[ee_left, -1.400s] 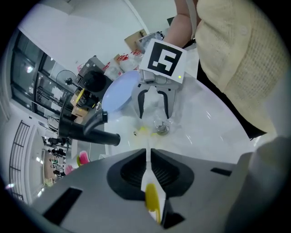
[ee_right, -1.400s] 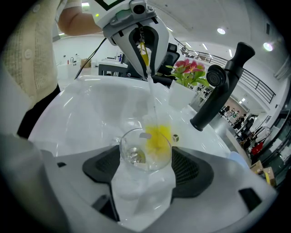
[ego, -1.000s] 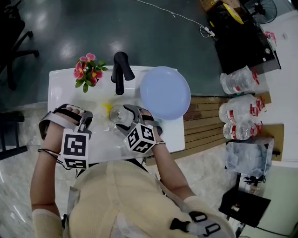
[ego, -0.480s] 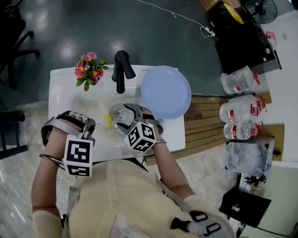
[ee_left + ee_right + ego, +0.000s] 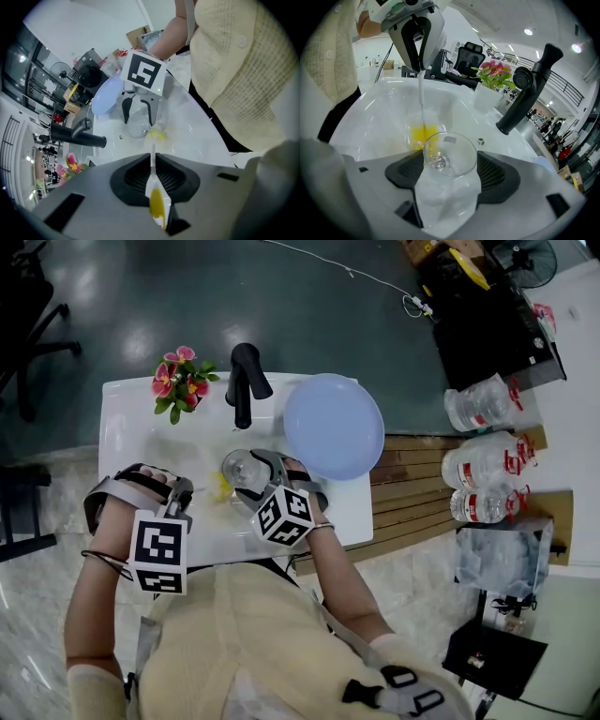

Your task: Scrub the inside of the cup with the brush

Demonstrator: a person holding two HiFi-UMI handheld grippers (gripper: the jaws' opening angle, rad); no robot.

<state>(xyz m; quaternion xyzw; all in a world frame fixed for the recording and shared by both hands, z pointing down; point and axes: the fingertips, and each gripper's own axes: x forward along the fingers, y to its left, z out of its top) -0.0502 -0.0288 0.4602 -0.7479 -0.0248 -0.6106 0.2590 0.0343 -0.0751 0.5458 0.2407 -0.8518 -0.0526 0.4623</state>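
A clear glass cup [image 5: 450, 157] lies on its side between the jaws of my right gripper [image 5: 450, 171], mouth facing away from that camera. In the head view the cup [image 5: 241, 470] is over the white sink [image 5: 131, 427], held by the right gripper [image 5: 258, 476]. My left gripper [image 5: 153, 165] is shut on the white handle of a brush [image 5: 153, 187]. Its yellow head [image 5: 423, 136] sits low in the basin just outside the cup's rim, on the cup's left. From the right gripper view, the left gripper [image 5: 419, 49] hangs above, with the brush pointing down.
A black faucet [image 5: 243, 381] stands at the sink's back edge, with a pot of pink flowers [image 5: 178, 381] to its left. A pale blue plate [image 5: 333, 425] rests on the sink's right side. Water bottles [image 5: 483, 465] lie on the floor further right.
My left gripper has drawn back toward the person, and the brush's yellow head has slid nearer along the basin. The right gripper and cup have barely moved.
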